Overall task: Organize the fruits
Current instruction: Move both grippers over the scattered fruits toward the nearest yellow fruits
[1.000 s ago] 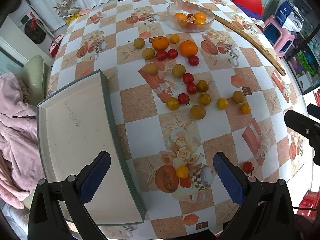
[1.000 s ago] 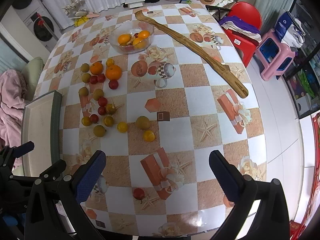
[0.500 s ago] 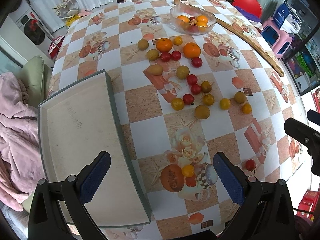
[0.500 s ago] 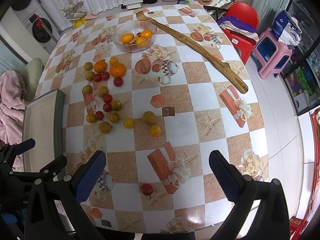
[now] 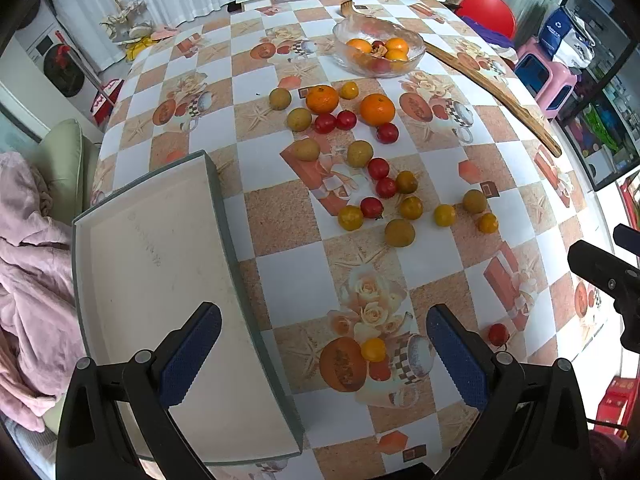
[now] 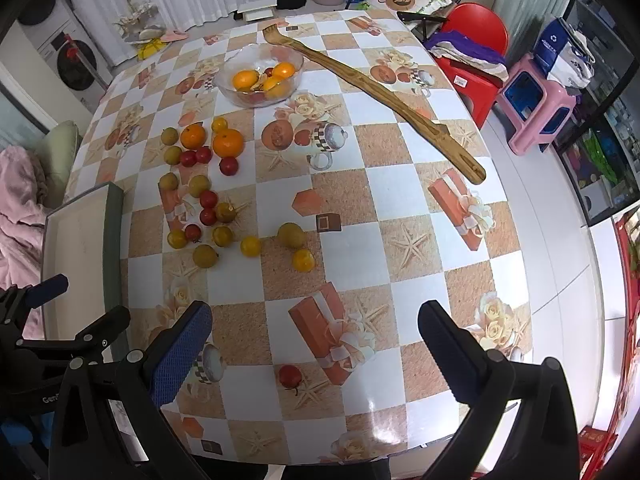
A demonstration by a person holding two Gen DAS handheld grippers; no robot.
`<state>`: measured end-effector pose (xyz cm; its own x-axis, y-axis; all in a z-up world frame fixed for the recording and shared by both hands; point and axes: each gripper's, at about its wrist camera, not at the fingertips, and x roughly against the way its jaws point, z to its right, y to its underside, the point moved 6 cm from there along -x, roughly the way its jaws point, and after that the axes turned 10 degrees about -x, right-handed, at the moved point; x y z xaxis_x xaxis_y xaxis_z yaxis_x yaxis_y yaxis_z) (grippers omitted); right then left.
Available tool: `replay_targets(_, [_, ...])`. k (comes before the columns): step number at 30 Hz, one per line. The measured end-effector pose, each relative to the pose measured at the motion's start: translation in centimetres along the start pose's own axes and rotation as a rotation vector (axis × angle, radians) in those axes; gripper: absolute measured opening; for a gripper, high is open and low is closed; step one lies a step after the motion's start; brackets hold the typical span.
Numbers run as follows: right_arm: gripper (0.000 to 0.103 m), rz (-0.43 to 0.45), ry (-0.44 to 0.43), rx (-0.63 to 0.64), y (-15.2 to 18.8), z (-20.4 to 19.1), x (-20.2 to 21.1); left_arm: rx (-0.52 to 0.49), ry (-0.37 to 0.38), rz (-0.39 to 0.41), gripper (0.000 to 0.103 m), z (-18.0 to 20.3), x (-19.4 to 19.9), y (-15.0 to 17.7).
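On the checkered tablecloth (image 6: 420, 208) we see the fruit spread in a loose band from the glass bowl (image 6: 260, 76) at the far side toward the near edge. The bowl holds oranges and something red we cannot name. Just in front of it lie two loose oranges (image 5: 322, 99) with red and yellow-green small fruits around them. One red cherry tomato (image 6: 290, 376) sits alone near the front edge, and one small yellow fruit (image 5: 373, 350) lies on a printed melon, both well apart from the rest.

Our left gripper (image 5: 324, 354) hangs over the near edge with its jaws spread wide and nothing between them; its left finger is over the white tray (image 5: 160, 280). Our right gripper (image 6: 316, 354) is likewise wide apart and holds nothing, with the lone tomato lying on the cloth between its fingers.

The tray sits at the table's left side, its near corner cut off by the gripper body. A long wooden back scratcher (image 6: 380, 92) lies slantwise toward the right edge. Bare cloth stretches between the scratcher and the fruit. The left gripper's body shows only in part at the right view's lower left.
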<state>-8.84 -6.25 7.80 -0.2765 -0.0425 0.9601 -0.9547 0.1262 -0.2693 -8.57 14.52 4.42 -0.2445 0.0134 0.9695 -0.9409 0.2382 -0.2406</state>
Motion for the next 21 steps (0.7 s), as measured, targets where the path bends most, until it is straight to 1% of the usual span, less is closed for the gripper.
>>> replay_targets(7, [0.103,-0.011,0.01,0.001,0.8,-0.3,-0.6,0.003,-0.009,0.006,0.103,-1.2,-0.7,0.0])
replay_targets(11, [0.103,-0.02,0.014,-0.01,1.1,-0.1,-1.1,-0.012,-0.013,0.026,0.103,-1.5,-1.1,-0.5])
replay_targets(15, [0.103,-0.035,0.014,-0.025,1.3,0.4,-2.2,-0.034,-0.018,0.033,0.103,-1.2,-2.2,-1.3])
replay_targets(18, [0.103,-0.049,0.02,-0.029,1.3,0.7,-3.4,-0.055,-0.028,0.041,0.103,-0.9,-3.7,-2.2])
replay_targets(21, [0.103,-0.064,0.008,-0.035,1.2,1.0,-5.0,-0.067,-0.037,0.045,0.103,-0.6,-5.0,-2.7])
